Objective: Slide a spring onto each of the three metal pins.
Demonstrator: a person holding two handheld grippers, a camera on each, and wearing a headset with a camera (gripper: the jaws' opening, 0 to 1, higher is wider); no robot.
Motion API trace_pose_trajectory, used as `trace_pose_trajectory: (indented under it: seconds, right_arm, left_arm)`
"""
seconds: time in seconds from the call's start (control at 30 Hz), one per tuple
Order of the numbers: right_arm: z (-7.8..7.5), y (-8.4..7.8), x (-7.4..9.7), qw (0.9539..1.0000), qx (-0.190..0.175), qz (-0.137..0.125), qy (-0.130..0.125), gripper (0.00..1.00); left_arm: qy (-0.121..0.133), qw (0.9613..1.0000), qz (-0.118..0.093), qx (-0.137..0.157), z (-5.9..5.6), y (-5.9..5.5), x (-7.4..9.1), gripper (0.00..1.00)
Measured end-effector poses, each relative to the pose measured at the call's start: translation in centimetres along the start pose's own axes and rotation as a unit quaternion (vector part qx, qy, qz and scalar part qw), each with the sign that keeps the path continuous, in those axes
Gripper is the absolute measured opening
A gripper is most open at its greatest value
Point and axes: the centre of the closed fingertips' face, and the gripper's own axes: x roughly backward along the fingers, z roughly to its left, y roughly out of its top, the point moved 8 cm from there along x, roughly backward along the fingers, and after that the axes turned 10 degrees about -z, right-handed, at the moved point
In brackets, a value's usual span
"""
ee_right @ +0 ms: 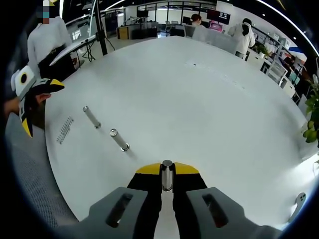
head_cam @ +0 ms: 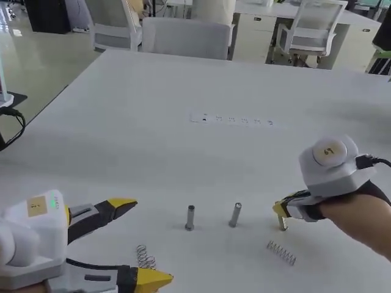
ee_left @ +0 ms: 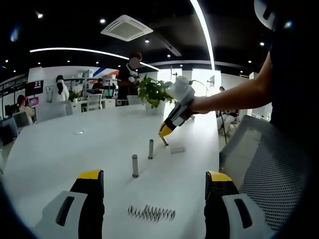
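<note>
Two metal pins [head_cam: 190, 218] [head_cam: 235, 215] stand upright on the white table [head_cam: 183, 91]. A third pin [ee_right: 167, 175] is upright at the right, and my right gripper [head_cam: 281, 211] is shut on it. One spring [head_cam: 145, 256] lies between the wide-open jaws of my left gripper [head_cam: 139, 242]. In the left gripper view this spring [ee_left: 151, 213] lies just ahead of the left gripper [ee_left: 154, 177]. A second spring [head_cam: 281, 253] lies on the table close in front of the right gripper.
A flush socket strip [head_cam: 231, 119] is set into the table's middle. Office chairs [head_cam: 308, 27] stand beyond the far edge. A black cable [head_cam: 12, 125] hangs off the left side. People stand in the background.
</note>
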Motion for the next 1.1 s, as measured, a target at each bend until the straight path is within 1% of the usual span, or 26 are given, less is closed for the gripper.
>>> trace_pose_trajectory:
  seconds: [0.23, 0.5, 0.53, 0.6, 0.67, 0.73, 0.8, 0.87, 0.97, 1.03, 1.1]
  right_arm:
    - [0.2, -0.1, 0.3, 0.9999, -0.004, -0.011, -0.002, 0.04]
    - [0.3, -0.1, 0.6, 0.9998, -0.007, -0.016, -0.001, 0.04]
    - [0.3, -0.1, 0.8, 0.9997, -0.007, -0.022, -0.003, 0.04]
    - [0.3, -0.2, 0.9, 0.9997, -0.009, -0.023, -0.002, 0.04]
    - [0.3, -0.1, 1.1, 0.9995, -0.009, -0.030, -0.002, 0.04]
    - [0.2, -0.2, 1.0, 0.9994, -0.010, -0.032, -0.001, 0.04]
    - [0.2, -0.3, 1.0, 0.9992, -0.010, -0.040, 0.002, 0.04]
    - [0.2, -0.5, 1.0, 0.9991, -0.009, -0.042, 0.000, 0.04]
    - [0.2, -0.6, 0.9, 0.9987, -0.010, -0.050, 0.006, 0.04]
    - [0.3, -0.6, 0.9, 0.9986, -0.007, -0.053, 0.004, 0.04]
    - [0.3, -0.6, 0.7, 0.9982, -0.011, -0.058, 0.009, 0.04]
  left_arm:
    - [0.000, 1.0000, 0.001, 0.000, 0.0, 0.0, 0.1, 0.81]
    - [-0.003, 1.0000, 0.001, -0.001, 0.0, 0.0, 0.0, 0.81]
    - [-0.003, 1.0000, 0.001, -0.001, 0.0, 0.0, 0.0, 0.81]
    - [-0.002, 1.0000, 0.001, -0.001, 0.0, 0.0, 0.0, 0.81]
    - [-0.003, 1.0000, 0.002, -0.002, 0.0, 0.0, 0.0, 0.80]
    - [-0.003, 1.0000, 0.002, -0.001, 0.0, -0.1, 0.1, 0.80]
    - [-0.003, 1.0000, 0.003, -0.001, 0.0, -0.1, 0.1, 0.80]
    - [-0.003, 1.0000, 0.002, -0.001, 0.0, -0.1, 0.1, 0.80]
    - [-0.002, 1.0000, 0.002, -0.001, 0.0, -0.1, 0.1, 0.80]
    - [-0.003, 1.0000, 0.003, 0.000, 0.0, -0.1, 0.1, 0.80]
    - [-0.004, 1.0000, 0.004, 0.000, -0.1, -0.1, 0.0, 0.80]
